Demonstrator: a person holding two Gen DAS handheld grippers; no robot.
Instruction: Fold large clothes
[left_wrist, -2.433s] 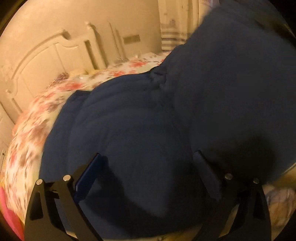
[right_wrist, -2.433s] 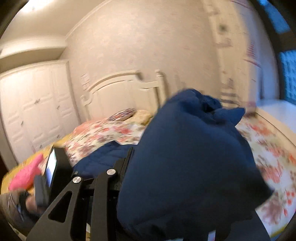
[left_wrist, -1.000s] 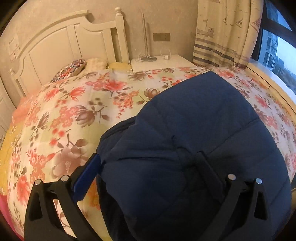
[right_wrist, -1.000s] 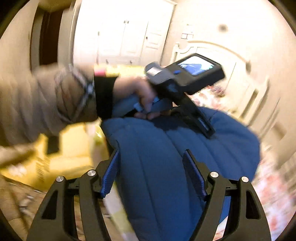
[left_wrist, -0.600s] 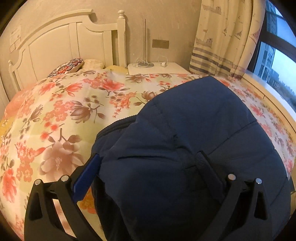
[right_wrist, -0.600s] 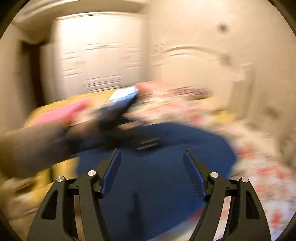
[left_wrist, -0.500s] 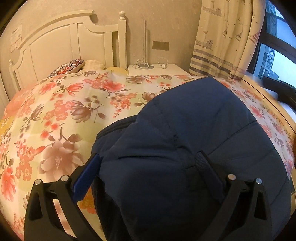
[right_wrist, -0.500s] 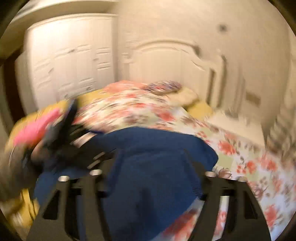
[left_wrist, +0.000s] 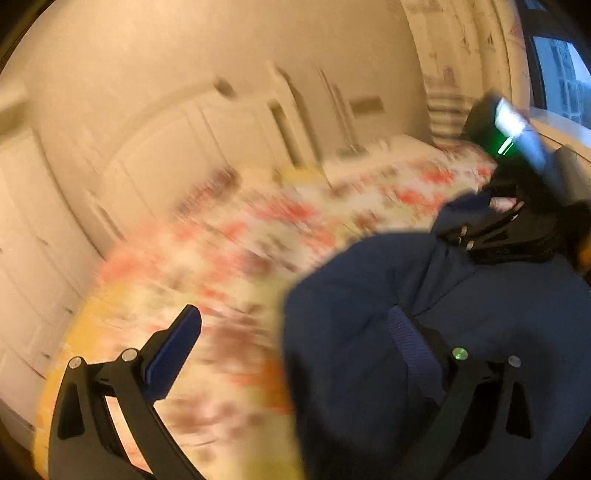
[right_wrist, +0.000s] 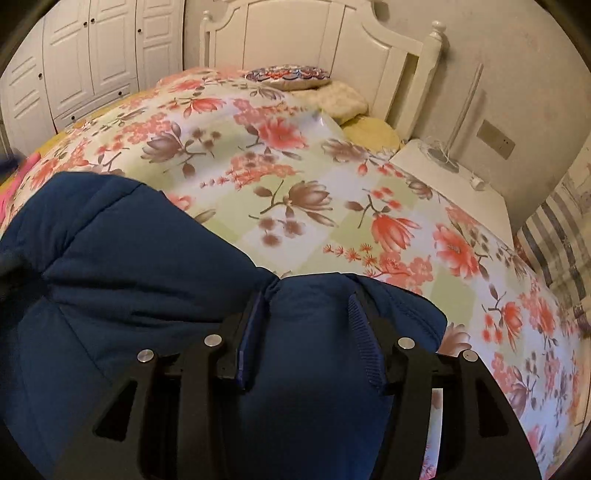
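Note:
A large dark blue padded jacket (right_wrist: 122, 273) lies on a bed with a floral cover (right_wrist: 295, 177). My right gripper (right_wrist: 308, 339) is shut on a thick fold of the jacket, its fingers pressed into both sides of the fabric. In the blurred left wrist view my left gripper (left_wrist: 295, 339) is open and empty, its left finger over the bed cover and its right finger over the jacket (left_wrist: 424, 332). The right gripper (left_wrist: 495, 236) also shows there at the right, on the jacket's far edge.
A white headboard (right_wrist: 332, 37) and pillows (right_wrist: 314, 85) stand at the bed's far end. A white nightstand (right_wrist: 450, 184) is to its right, with a striped curtain (right_wrist: 554, 229) beyond. White wardrobe doors (right_wrist: 74, 55) line the left wall.
My right gripper has swung over the bed and closed on a fold of the jacket. My left gripper has swung left and now views the scene blurred, still open.

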